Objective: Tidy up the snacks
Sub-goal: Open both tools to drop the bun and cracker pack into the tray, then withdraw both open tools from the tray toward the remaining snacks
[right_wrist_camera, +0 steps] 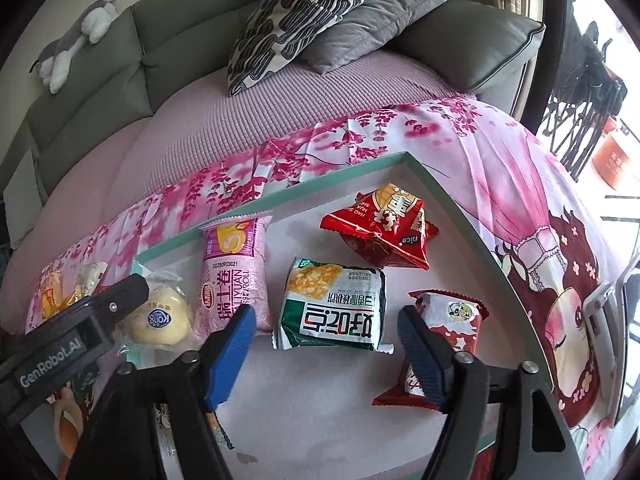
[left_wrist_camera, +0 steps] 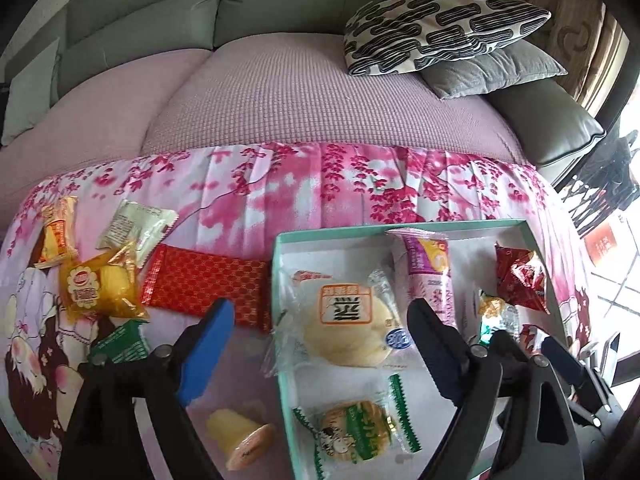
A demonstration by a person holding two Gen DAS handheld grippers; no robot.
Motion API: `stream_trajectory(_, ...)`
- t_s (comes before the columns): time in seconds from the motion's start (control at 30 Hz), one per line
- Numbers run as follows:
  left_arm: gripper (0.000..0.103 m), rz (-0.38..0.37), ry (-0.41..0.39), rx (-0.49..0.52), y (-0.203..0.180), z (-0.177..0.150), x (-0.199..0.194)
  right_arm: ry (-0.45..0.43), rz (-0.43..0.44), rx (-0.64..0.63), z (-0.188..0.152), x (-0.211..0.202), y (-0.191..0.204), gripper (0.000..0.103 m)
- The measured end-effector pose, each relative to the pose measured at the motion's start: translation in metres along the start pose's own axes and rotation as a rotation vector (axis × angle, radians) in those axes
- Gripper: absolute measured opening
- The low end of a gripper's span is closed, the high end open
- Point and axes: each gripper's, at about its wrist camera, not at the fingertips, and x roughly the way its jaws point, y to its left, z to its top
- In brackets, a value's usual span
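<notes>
A teal-rimmed box [left_wrist_camera: 280, 280] lies on a pink floral cloth and holds several snacks: a round pale bun [left_wrist_camera: 348, 328], a pink swiss roll pack [left_wrist_camera: 430, 276], a red pouch [left_wrist_camera: 520, 280] and a green-edged cracker [left_wrist_camera: 356, 432]. My left gripper [left_wrist_camera: 320, 328] is open and empty over the box's left rim. In the right wrist view the box rim [right_wrist_camera: 280, 196] frames the swiss roll [right_wrist_camera: 236, 272], a green-white pack [right_wrist_camera: 336, 308], a red pouch [right_wrist_camera: 380, 232] and a red-white pack [right_wrist_camera: 448, 320]. My right gripper [right_wrist_camera: 326, 326] is open and empty above the green-white pack.
Loose snacks lie left of the box: a red flat pack [left_wrist_camera: 204, 292], a yellow cake pack [left_wrist_camera: 100, 284], a white pack [left_wrist_camera: 136, 228], an orange pack [left_wrist_camera: 56, 232], a green pack [left_wrist_camera: 120, 344] and a jelly cup [left_wrist_camera: 240, 436]. Cushions [left_wrist_camera: 440, 28] sit on the sofa behind.
</notes>
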Motion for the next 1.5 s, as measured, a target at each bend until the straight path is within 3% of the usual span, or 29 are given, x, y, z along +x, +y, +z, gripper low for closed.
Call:
stream_trajectory(0.1,0.091,0.012,-0.015,-0.013,0.007,-0.003,-0.004,-0.004,-0.011,-0.015,0.000,-0.002,0.001,0.083)
stream_trajectory(0.17,0.094,0.024,-0.033,-0.023,0.013,-0.004,-0.007,-0.009,-0.018,-0.017,0.000,-0.002,0.001,0.095)
stream_trajectory(0.27,0.097,0.047,-0.062,-0.033,0.019,-0.004,-0.009,-0.019,-0.019,-0.024,0.000,-0.002,0.002,0.102)
stream_trajectory(0.33,0.101,0.064,-0.081,-0.034,0.022,-0.006,-0.009,-0.028,-0.021,-0.030,0.000,-0.003,0.002,0.102)
stream_trajectory(0.9,0.101,0.137,-0.099,-0.055,0.042,-0.023,-0.017,-0.039,0.007,-0.060,-0.008,-0.010,0.011,0.103)
stream_trajectory(1.17,0.101,0.180,-0.067,-0.064,0.066,-0.045,-0.024,-0.017,0.042,-0.043,-0.015,-0.018,0.021,0.103)
stream_trajectory(1.33,0.101,0.216,-0.054,-0.089,0.089,-0.055,-0.032,0.009,0.043,-0.095,-0.023,-0.017,0.043,0.103)
stream_trajectory(1.5,0.101,0.249,-0.041,-0.147,0.118,-0.065,-0.036,0.006,0.104,-0.186,-0.034,-0.024,0.080,0.103)
